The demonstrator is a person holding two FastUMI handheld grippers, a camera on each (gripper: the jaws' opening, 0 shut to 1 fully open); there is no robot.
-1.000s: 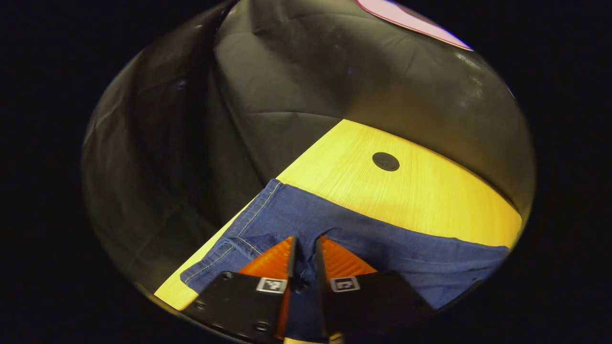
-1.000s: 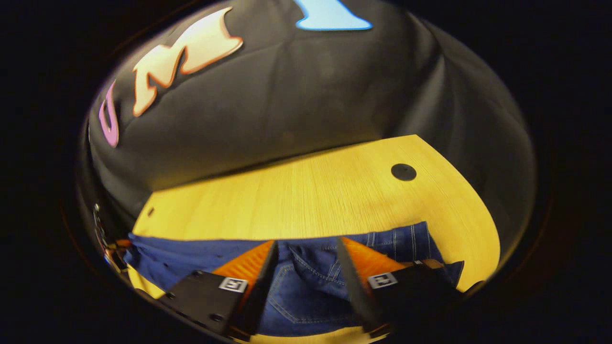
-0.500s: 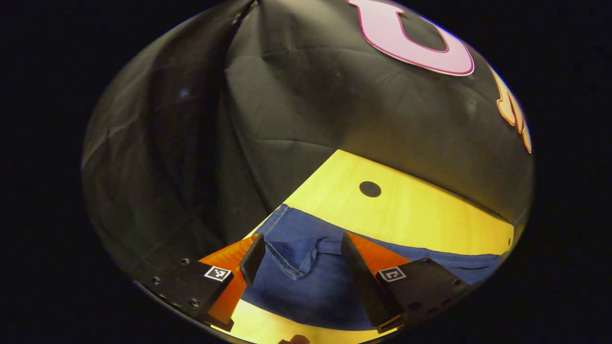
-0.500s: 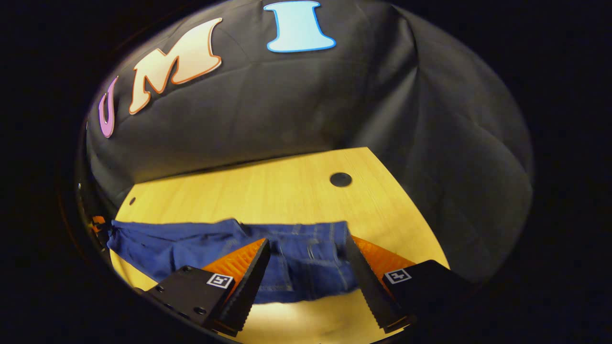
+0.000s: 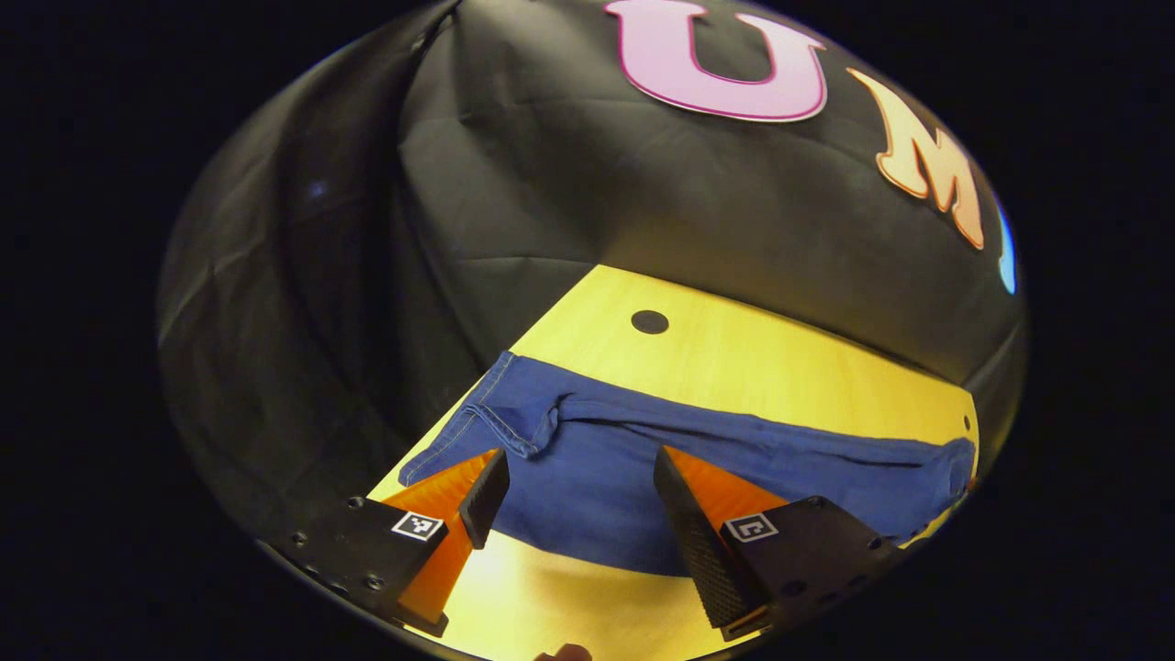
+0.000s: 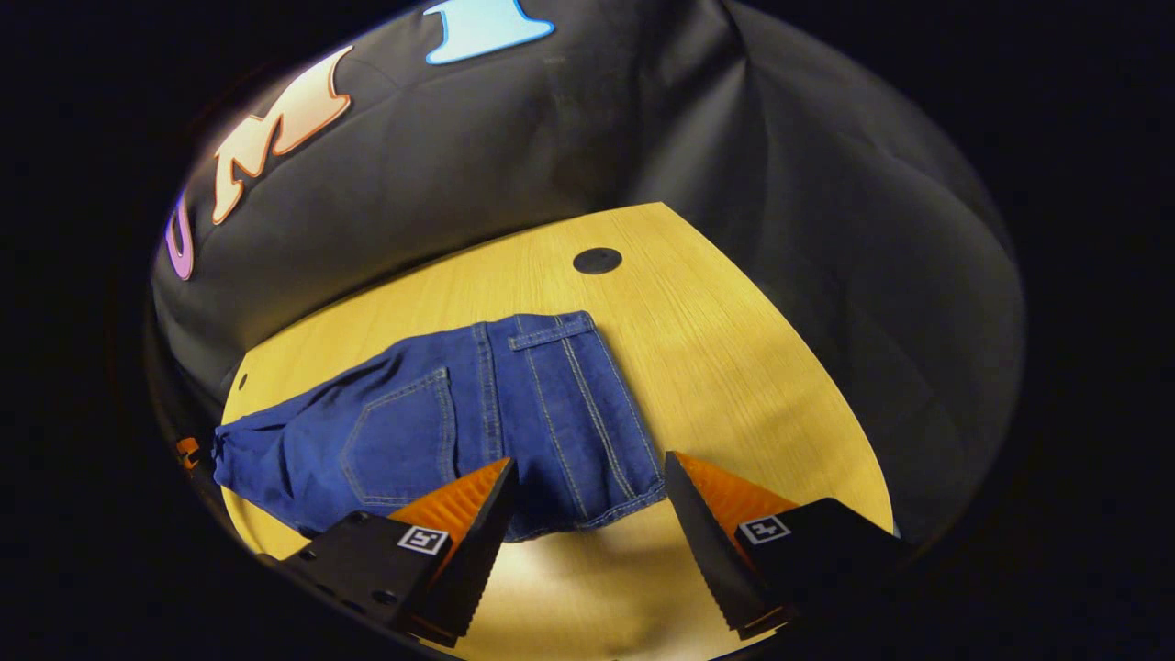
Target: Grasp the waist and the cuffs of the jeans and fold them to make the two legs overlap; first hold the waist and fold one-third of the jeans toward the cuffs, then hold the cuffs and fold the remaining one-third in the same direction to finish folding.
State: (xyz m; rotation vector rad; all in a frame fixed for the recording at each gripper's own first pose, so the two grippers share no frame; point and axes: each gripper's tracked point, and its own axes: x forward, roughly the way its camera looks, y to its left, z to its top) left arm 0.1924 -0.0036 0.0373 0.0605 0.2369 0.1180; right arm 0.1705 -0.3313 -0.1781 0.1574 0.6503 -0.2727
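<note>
Blue jeans [image 5: 643, 450] lie flat on the wooden table [image 5: 780, 367], folded lengthwise with one leg over the other. In the left gripper view the cuff end [image 5: 500, 408] is nearest, with one corner turned over. My left gripper [image 5: 574, 477] hovers open just short of it, holding nothing. The right gripper view has the waist end of the jeans [image 6: 551, 395] and a back pocket [image 6: 404, 431]. My right gripper [image 6: 589, 473] is open above the near waist edge, apart from the cloth.
A round black grommet [image 5: 649, 321] sits in the table beyond the jeans, and is also in the right gripper view as the grommet [image 6: 597, 261]. The table's edge [image 5: 441, 431] runs close by the cuffs. Black cloth wall [image 6: 551, 156] rises behind the table.
My left gripper, shut on the cuffs a second ago, has opened and drawn back. The right gripper has also pulled back and up from the waist. The jeans now rest on the table.
</note>
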